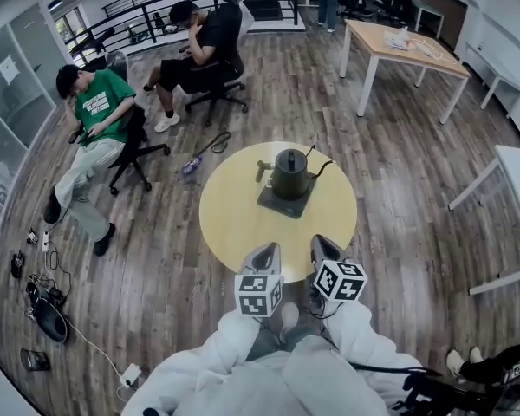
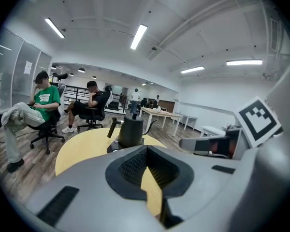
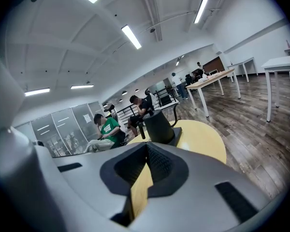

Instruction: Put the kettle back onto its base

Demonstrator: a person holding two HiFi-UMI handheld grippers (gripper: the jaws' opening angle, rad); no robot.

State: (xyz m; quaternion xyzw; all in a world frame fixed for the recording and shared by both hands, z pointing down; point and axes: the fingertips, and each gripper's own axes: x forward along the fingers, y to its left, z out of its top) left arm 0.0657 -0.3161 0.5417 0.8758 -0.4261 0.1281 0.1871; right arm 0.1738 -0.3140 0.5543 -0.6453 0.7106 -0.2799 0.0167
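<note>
On the round yellow table (image 1: 234,219), in its far half, the dark kettle (image 1: 289,173) sits upright on its square base (image 1: 286,202). Over the table's near edge hover the left gripper (image 1: 264,251) and right gripper (image 1: 325,248), side by side, well apart from the kettle, both with jaws pressed together, nothing between

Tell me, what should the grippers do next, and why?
Probably just draw both back. The kettle already seems to sit on its base on the yellow table, and the left gripper and right gripper are shut, empty, at the table's near edge.
</note>
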